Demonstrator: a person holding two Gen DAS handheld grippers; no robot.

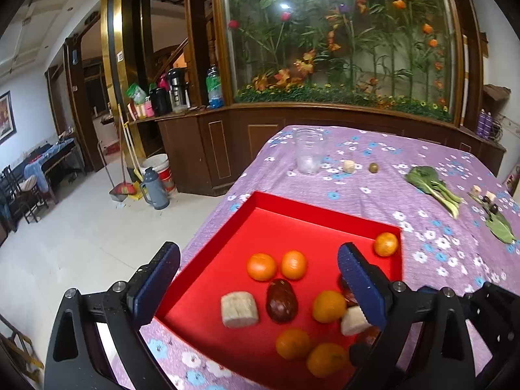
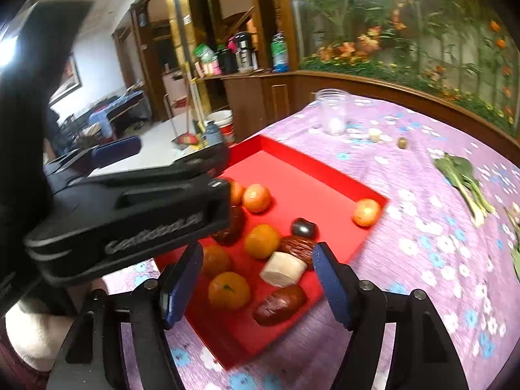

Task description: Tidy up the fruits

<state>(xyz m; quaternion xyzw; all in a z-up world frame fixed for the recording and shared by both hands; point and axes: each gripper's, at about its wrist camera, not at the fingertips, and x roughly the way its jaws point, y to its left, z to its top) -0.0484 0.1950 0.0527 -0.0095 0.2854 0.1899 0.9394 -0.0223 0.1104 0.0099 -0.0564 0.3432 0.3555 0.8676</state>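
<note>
A red tray (image 1: pixel 292 204) (image 2: pixel 312 165) lies on the purple flowered tablecloth. It holds several oranges (image 1: pixel 261 266) (image 2: pixel 229 289), dark red-brown fruits (image 1: pixel 281 300) (image 2: pixel 279 304) and pale cut pieces (image 1: pixel 239 310) (image 2: pixel 282 269). One orange (image 1: pixel 385 243) (image 2: pixel 366 212) sits alone in the tray's far right corner. My left gripper (image 1: pixel 258 279) is open and empty above the tray's near part. My right gripper (image 2: pixel 258 281) is open and empty over the tray's near corner. The left gripper's body (image 2: pixel 130 208) shows at the left of the right wrist view.
Farther on the cloth stand a clear glass jar (image 1: pixel 308 151) (image 2: pixel 333 112), a pale piece (image 1: pixel 348 165), a small green-brown fruit (image 1: pixel 373 167) (image 2: pixel 403 143), a leafy green (image 1: pixel 432 185) (image 2: pixel 464 178) and small bits and a leaf (image 1: pixel 494 214). The table's left edge drops to the floor.
</note>
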